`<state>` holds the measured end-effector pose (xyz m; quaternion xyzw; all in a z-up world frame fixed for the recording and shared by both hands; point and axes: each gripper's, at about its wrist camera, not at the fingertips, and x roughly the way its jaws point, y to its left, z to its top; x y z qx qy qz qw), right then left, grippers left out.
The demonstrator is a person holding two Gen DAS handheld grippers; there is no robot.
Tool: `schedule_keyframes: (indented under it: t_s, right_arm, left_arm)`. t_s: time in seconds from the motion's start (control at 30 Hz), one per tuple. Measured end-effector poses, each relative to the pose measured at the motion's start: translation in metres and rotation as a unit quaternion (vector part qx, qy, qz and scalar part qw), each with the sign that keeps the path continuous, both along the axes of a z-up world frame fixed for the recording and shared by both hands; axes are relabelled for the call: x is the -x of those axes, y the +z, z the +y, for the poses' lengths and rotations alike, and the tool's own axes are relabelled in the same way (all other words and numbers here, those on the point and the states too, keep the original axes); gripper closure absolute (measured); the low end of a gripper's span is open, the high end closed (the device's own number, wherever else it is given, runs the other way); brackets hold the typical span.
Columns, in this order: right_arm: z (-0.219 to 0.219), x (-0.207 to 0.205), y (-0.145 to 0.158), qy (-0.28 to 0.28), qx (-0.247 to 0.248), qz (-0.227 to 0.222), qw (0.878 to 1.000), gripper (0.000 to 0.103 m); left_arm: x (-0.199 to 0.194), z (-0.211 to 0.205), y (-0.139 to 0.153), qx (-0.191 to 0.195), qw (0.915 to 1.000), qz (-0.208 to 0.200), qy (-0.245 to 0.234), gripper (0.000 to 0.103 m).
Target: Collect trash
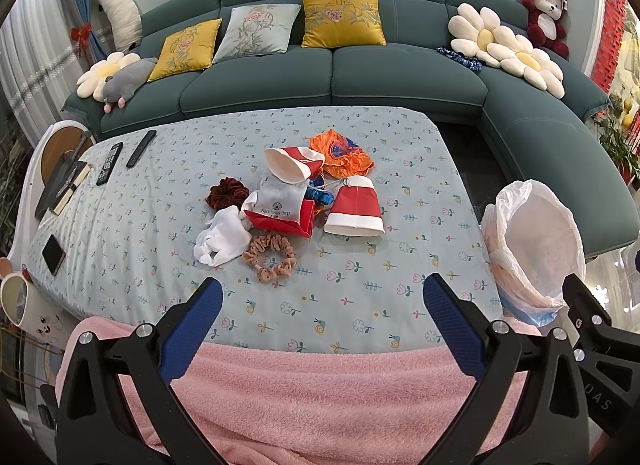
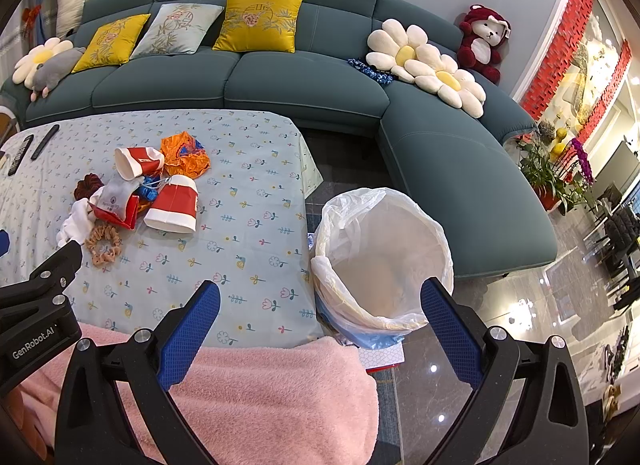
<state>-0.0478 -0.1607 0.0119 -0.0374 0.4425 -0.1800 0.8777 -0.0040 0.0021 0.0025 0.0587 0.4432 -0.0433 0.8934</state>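
A heap of trash lies mid-table: two red-and-white paper cups (image 1: 354,207) (image 1: 294,165) on their sides, an orange wrapper (image 1: 342,155), a red carton (image 1: 286,219), a grey pouch (image 1: 278,197), blue scraps (image 1: 320,195), white crumpled tissue (image 1: 220,235). A brown scrunchie (image 1: 227,192) and a tan scrunchie (image 1: 270,255) lie beside it. The bin with a white liner (image 2: 384,261) stands on the floor right of the table. My left gripper (image 1: 322,297) hovers open over the table's near part, short of the heap. My right gripper (image 2: 320,299) is open near the bin's rim.
The table has a floral cloth (image 1: 360,305) and a pink towel (image 1: 320,397) at its near edge. Two remotes (image 1: 124,157), a phone (image 1: 53,254), a mug (image 1: 24,305) and books sit at the left. A teal sofa (image 1: 332,77) with cushions and plush toys wraps behind.
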Motion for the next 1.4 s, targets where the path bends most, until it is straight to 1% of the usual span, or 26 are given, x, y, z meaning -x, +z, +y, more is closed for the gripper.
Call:
schedule_keyframes:
  t_s: [0.8,1.0,1.2,1.4]
  right_arm:
    - [-0.001,0.0,-0.001,-0.001,0.0,0.0,1.0,0.007]
    - [-0.009,-0.002,-0.001,-0.015,-0.001,-0.008,1.0,0.007]
    - [-0.016,-0.005,0.001,-0.036,-0.006,-0.013,0.999,0.007]
    - [-0.015,-0.007,0.002,-0.04,-0.013,-0.013,0.999,0.007]
  left_arm:
    - [0.0,0.0,0.0,0.003,1.0,-0.001,-0.002,0.007]
    - [-0.003,-0.004,0.004,0.013,0.9997,-0.009,-0.017,0.007]
    - [-0.007,-0.001,0.003,0.022,0.9996,-0.01,-0.017,0.007]
    - [-0.011,0.003,-0.001,0.029,0.9994,-0.008,-0.014,0.007]
